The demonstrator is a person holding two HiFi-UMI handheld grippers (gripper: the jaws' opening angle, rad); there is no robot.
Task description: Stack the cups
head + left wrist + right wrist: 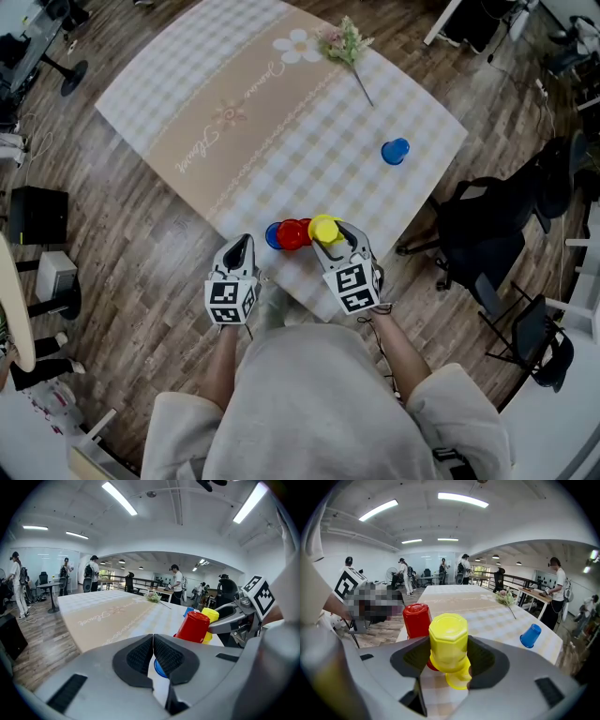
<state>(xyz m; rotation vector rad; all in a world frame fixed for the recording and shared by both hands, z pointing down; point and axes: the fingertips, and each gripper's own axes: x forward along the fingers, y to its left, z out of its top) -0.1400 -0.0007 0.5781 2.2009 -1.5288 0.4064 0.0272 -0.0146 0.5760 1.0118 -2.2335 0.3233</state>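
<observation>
The left gripper (152, 656) has its fingers pressed together, empty, with the near blue cup (159, 669) just beyond. The right gripper's (446, 660) fingers clamp an upturned yellow cup (448, 639) beside the red cup (417, 620) at the counter (234, 122) edge. Farther off are the far blue cup (395, 151) and a flower sprig (345, 42).

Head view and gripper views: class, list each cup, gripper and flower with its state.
yellow plastic cup: upside down, gripped.
red plastic cup: upside down, beside the yellow one.
far blue plastic cup: upside down, standing alone.
near blue plastic cup: partly hidden, orientation unclear.
left gripper: jaws together, empty.
right gripper: jaws shut on the yellow plastic cup.
pink flower sprig: lying flat.
</observation>
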